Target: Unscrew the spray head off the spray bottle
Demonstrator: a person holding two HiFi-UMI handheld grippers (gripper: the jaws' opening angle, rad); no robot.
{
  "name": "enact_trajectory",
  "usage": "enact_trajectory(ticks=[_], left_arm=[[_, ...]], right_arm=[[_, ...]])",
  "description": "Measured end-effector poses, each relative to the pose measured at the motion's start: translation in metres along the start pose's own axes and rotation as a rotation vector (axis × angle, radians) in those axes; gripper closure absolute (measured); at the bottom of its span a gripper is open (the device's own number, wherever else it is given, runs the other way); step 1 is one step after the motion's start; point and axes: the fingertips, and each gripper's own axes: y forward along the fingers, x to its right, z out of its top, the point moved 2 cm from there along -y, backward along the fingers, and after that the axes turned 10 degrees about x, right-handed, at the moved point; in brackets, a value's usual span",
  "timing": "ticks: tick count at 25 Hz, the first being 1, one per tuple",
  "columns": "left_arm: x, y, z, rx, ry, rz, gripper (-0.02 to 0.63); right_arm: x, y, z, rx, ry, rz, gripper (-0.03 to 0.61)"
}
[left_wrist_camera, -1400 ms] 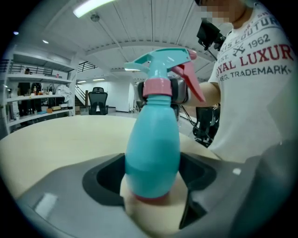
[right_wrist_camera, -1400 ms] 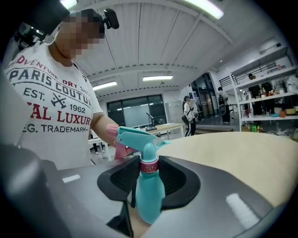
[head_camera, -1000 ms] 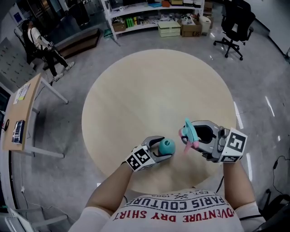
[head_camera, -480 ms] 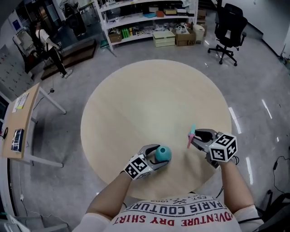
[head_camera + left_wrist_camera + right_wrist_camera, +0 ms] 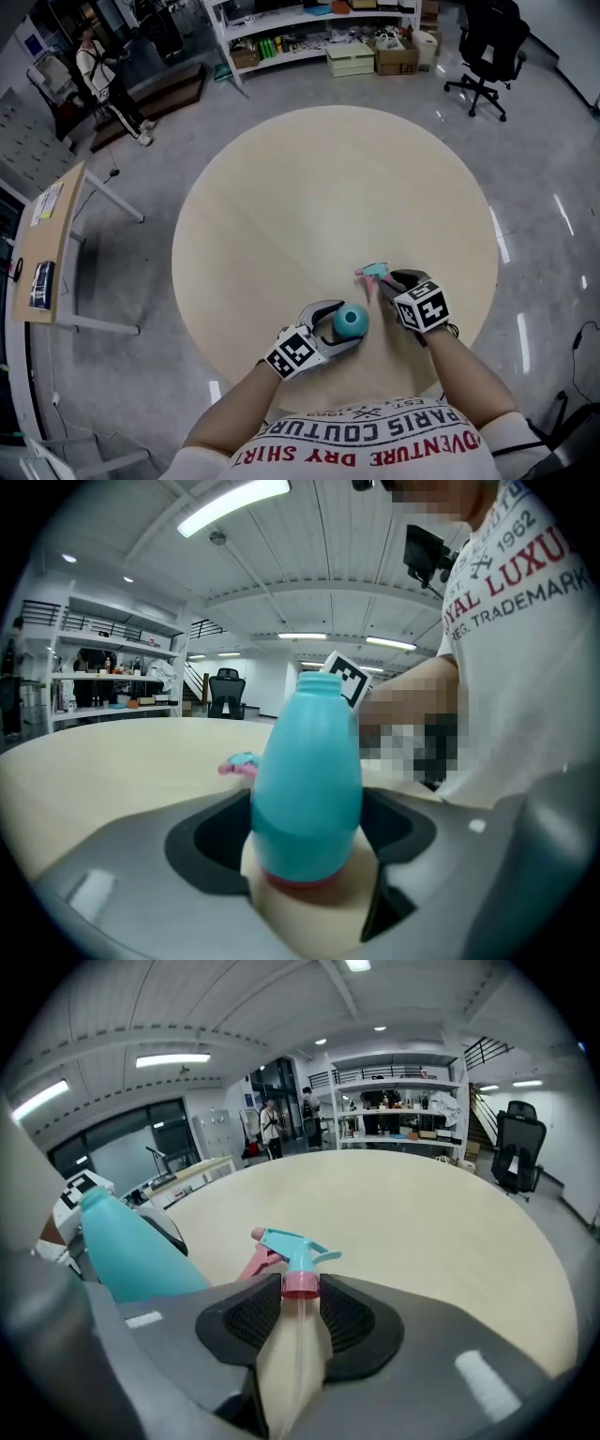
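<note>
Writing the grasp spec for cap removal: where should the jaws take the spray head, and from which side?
Its pink collar, coming from below it. The collar is round and even, so jaws seat squarely, as the right gripper shows; the trigger above juts out unevenly.

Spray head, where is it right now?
Head view, right of centre: the spray head is clamped by its pink collar in the right gripper, just up-right of the bottle in the left gripper.
</note>
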Motion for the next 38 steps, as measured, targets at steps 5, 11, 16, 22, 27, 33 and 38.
enact_trajectory(ticks=[5,11,16,22,27,33,38], left_arm=[[-0.002,0.002,0.000,0.013,-0.015,-0.007,0.256],[-0.004,0.001,0.003,0.030,-0.020,0.007,0.244],[-0.005,-0.026,0.021,0.037,-0.011,0.034,0.213],[0.039,-0.106,0.073,0.157,0.025,0.125,0.607],[0.123,-0.130,0.115,0.171,-0.026,0.056,0.612],[0.200,-0.159,0.148,0.202,-0.062,0.097,0.612],[0.296,-0.191,0.132,0.166,-0.058,0.092,0.612]], right_arm=[[0.000,0.008,-0.003,-0.016,-0.039,-0.064,0.445],[0.004,-0.001,0.013,0.081,-0.075,-0.103,0.368],[-0.008,-0.053,0.052,0.244,-0.055,-0.065,0.345],[-0.100,-0.161,0.070,0.420,-0.082,0.146,0.577],[-0.199,-0.233,0.065,0.474,-0.124,0.350,0.577],[-0.254,-0.298,0.044,0.521,-0.017,0.385,0.578],[-0.314,-0.368,-0.015,0.541,-0.047,0.335,0.577]])
